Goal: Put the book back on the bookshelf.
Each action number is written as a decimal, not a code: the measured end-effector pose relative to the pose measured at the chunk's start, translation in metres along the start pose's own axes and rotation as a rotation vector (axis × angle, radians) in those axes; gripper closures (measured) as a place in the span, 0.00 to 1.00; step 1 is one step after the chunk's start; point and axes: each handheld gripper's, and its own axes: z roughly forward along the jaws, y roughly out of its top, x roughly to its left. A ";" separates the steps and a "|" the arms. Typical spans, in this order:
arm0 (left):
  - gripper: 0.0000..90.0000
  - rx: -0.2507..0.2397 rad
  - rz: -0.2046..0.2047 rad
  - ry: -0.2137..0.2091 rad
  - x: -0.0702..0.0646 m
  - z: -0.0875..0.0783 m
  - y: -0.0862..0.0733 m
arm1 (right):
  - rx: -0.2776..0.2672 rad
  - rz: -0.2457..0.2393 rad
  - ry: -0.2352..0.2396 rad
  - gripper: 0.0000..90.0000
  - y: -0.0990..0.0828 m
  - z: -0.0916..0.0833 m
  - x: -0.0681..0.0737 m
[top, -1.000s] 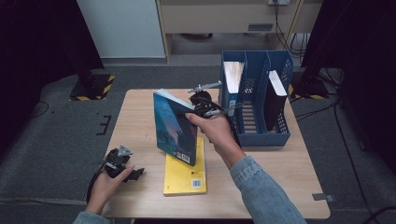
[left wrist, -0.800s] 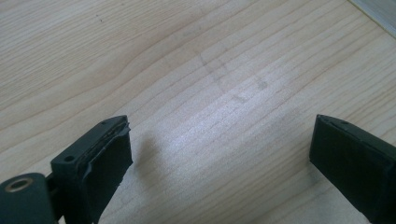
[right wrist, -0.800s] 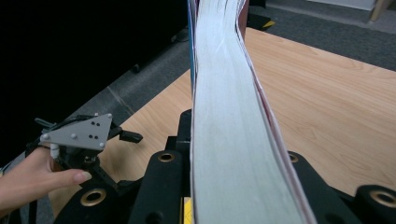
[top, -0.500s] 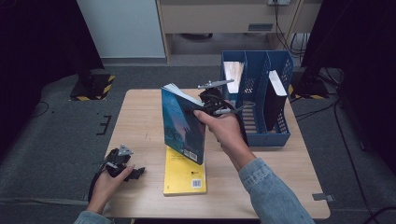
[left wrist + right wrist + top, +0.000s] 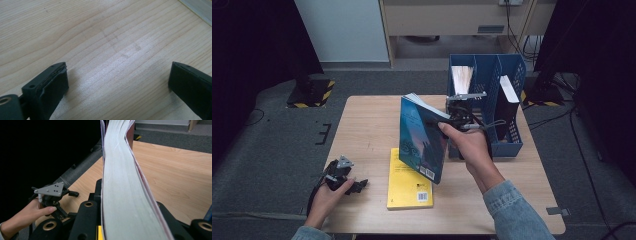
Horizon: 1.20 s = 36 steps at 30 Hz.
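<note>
Wooden table (image 5: 372,120) before me: my right fingers (image 5: 451,118) pinch 1 teal paperback book (image 5: 422,137) short of the blue slotted file rack (image 5: 512,75), 1 yellow paperback book (image 5: 408,187) waits, my left fingers (image 5: 190,82) spread empty.

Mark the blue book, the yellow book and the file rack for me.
blue book (image 5: 422,137), high view, front cover.
yellow book (image 5: 408,187), high view, bare cover.
file rack (image 5: 507,147), high view, front wall.

The right hand-held gripper (image 5: 451,120) is raised at mid-height with jaws clamped tight, forearm reaching in from lower right, while the left hand-held gripper (image 5: 354,186) rests low with jaws spread wide.
</note>
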 end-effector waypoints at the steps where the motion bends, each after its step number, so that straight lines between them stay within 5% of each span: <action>1: 0.02 -0.004 -0.008 0.001 0.000 0.000 0.000 | -0.004 -0.002 0.000 0.81 -0.002 -0.002 -0.002; 10: 0.00 -0.060 -0.014 0.008 0.001 0.003 -0.005 | -0.025 0.010 -0.010 0.81 -0.014 -0.020 -0.004; 36: 0.00 -0.088 -0.026 0.017 0.000 0.003 -0.008 | -0.035 0.019 -0.058 0.81 -0.037 -0.079 -0.012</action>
